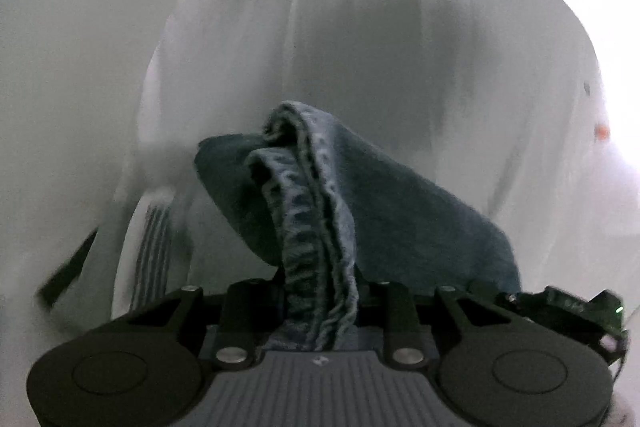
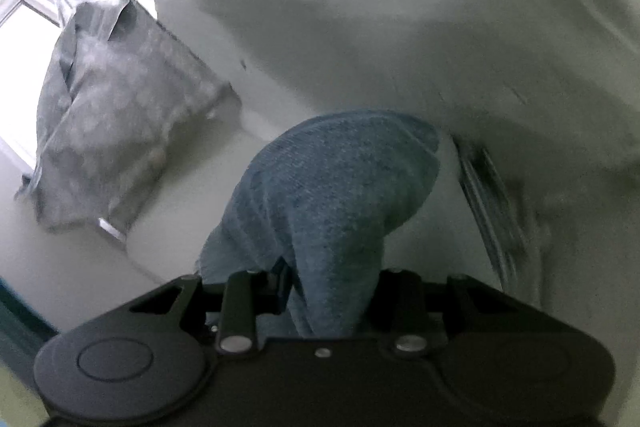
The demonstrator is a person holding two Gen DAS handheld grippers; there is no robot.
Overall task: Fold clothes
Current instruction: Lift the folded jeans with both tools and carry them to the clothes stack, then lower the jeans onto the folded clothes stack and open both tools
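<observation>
Grippers (image 1: pixel 320 291) on denim (image 1: pixel 320 227); grey garment (image 2: pixel 120 115) beyond

Blue jeans (image 1: pixel 320 211) are coarse faded denim, puckered hem; both tools (image 2: pixel 328 291) matt black plastic, shiny metal pins.

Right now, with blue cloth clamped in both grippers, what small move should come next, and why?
Probably draw the two apart to spread it: the blue garment bunches in folds at the left hand-held gripper, and droops in a hump over the right hand-held gripper.
</observation>
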